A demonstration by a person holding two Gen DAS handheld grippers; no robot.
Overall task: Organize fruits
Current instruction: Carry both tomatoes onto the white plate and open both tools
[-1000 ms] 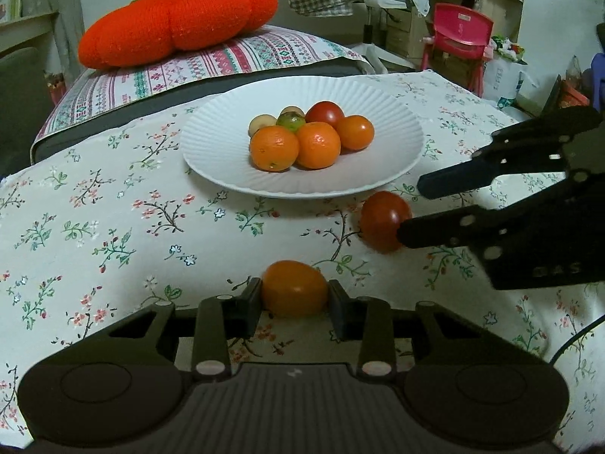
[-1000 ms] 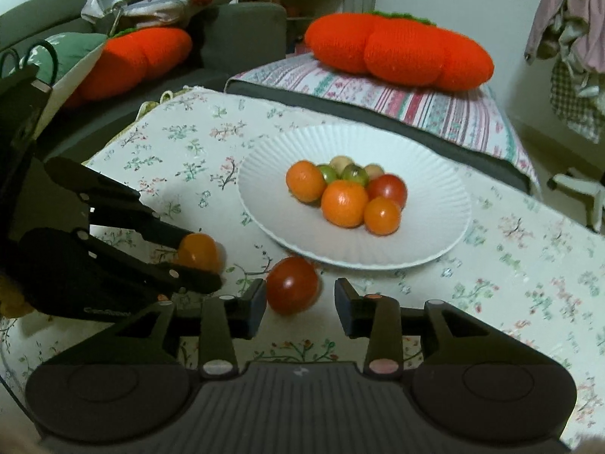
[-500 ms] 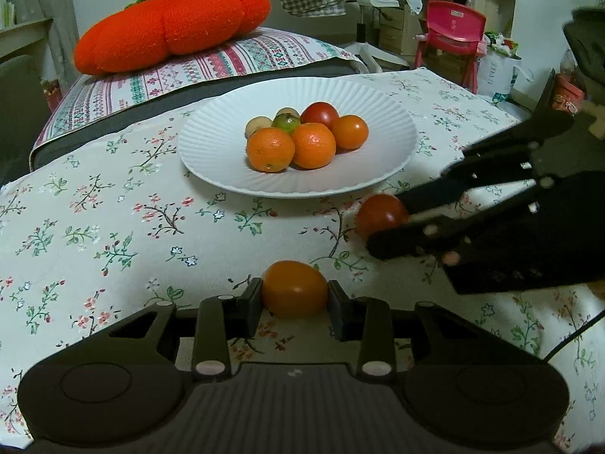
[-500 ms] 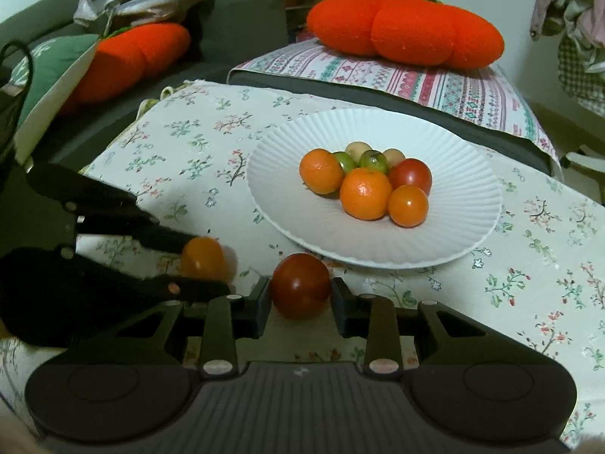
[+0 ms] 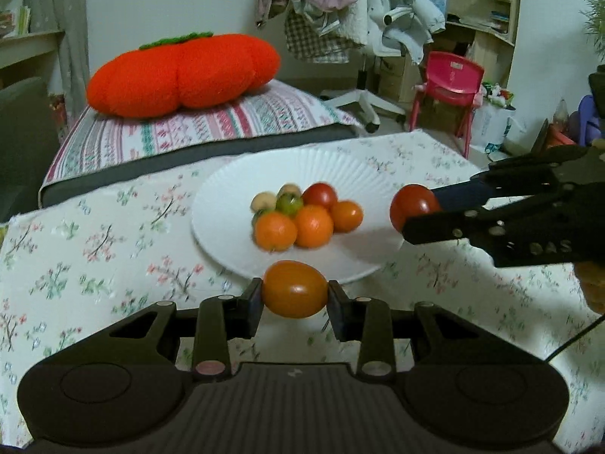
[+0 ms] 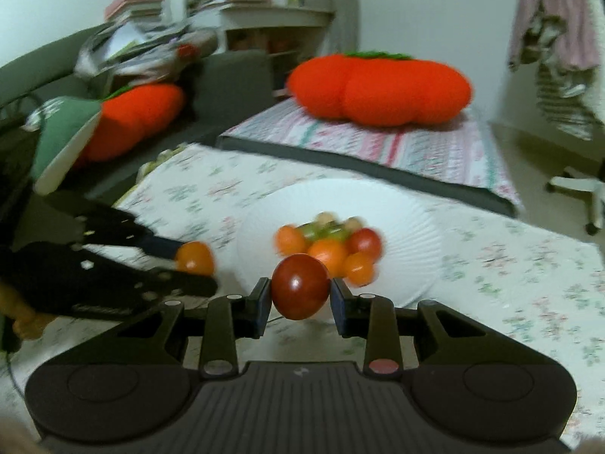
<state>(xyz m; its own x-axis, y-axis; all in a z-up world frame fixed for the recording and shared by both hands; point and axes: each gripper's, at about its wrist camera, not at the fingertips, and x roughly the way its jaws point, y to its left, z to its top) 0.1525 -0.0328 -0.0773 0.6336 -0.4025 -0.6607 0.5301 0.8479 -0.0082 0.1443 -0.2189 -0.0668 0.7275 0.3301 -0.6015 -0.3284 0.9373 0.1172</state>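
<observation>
Left wrist view is showing the left gripper (image 5: 295,299) pinching a smooth orange tomato (image 5: 294,288) near the ribbed white plate (image 5: 363,174); the right gripper (image 5: 419,212) is partly cut off.

Right wrist view is blurring the plate's fruit pile (image 6: 327,244); its claw is clamping a glossy red tomato (image 6: 300,286).

Black plastic tongs (image 5: 295,304); ribbed housing; pale round screw caps
</observation>
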